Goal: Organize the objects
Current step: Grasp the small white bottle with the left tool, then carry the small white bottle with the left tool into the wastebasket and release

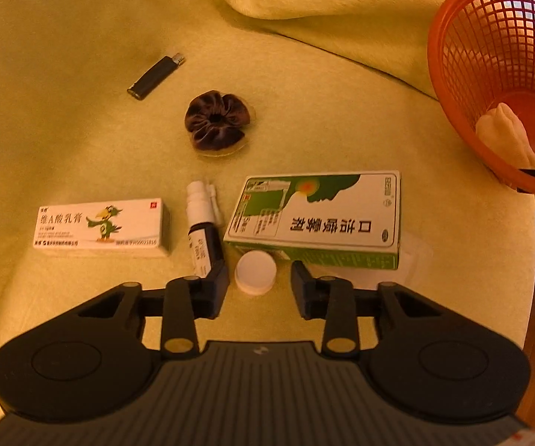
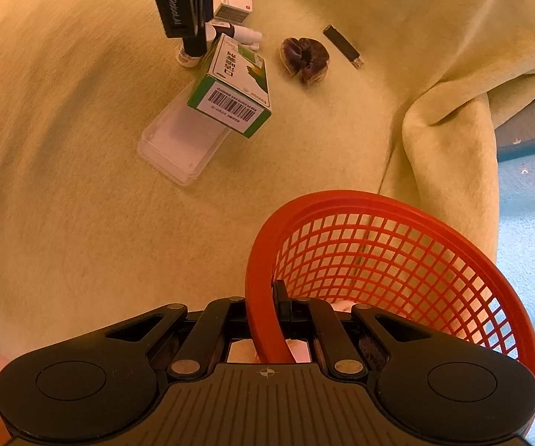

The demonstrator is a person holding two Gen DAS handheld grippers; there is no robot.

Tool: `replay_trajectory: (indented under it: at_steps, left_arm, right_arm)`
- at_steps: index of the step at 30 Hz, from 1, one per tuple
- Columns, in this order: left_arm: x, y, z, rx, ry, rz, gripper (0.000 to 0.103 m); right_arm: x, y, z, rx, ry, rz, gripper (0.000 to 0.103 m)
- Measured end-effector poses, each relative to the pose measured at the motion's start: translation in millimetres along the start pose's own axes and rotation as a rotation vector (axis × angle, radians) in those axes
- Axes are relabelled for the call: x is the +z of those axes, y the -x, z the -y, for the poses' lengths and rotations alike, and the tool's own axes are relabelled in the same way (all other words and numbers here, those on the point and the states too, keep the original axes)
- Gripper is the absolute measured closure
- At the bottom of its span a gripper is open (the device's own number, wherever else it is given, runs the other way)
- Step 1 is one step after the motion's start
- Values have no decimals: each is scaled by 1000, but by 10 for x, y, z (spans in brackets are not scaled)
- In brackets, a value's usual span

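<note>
Left tongs (image 1: 259,286) spread wide, low over the yellow blanket (image 1: 81,55), straddling a white cap (image 1: 255,272). Just beyond: spray bottle (image 1: 203,230), green box (image 1: 315,215), white box (image 1: 102,227); farther off, scrunchie (image 1: 216,119) and lighter (image 1: 156,76). Right tongs (image 2: 267,312) clamped on rim of the red basket (image 2: 379,252), tilted at near right, pale cloth (image 1: 505,133) inside.

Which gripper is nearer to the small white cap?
Left. The left gripper is open with the white cap lying between its fingertips; the right gripper is away, shut on the orange basket rim.
</note>
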State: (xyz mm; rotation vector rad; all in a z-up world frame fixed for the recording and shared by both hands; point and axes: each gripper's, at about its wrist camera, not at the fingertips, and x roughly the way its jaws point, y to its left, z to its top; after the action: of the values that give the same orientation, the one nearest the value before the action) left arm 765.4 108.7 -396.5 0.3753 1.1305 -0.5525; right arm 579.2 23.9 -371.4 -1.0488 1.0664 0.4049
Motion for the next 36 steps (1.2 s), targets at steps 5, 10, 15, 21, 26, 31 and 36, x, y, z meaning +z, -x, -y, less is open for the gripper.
replay_trajectory:
  at_steps: [5,10,15,21,26,31,36]
  left_arm:
    - [18,-48,7,18,-19,-11,83]
    - [3,-30,-11,10,-14,-26,84]
    - [19,109,-55,-2,29,-30,84]
    - [73,343,-101,-18,88,-16,84]
    - [168,509,-59,-26,90,8,84]
    - [297,636,11,-47,88,33,84]
    - [479,756,109,-102,87,64,84]
  right_arm:
    - [3,0,-1,2,0,0,102]
    - [4,0,-3,12,39,22,102]
    - [15,-4,2,14,36,20,102]
    - [27,-6,18,15,34,19,102]
    - [31,-8,31,16,34,17,102]
    - [31,-6,41,16,33,17,102]
    - [25,-7,45,16,29,18,102]
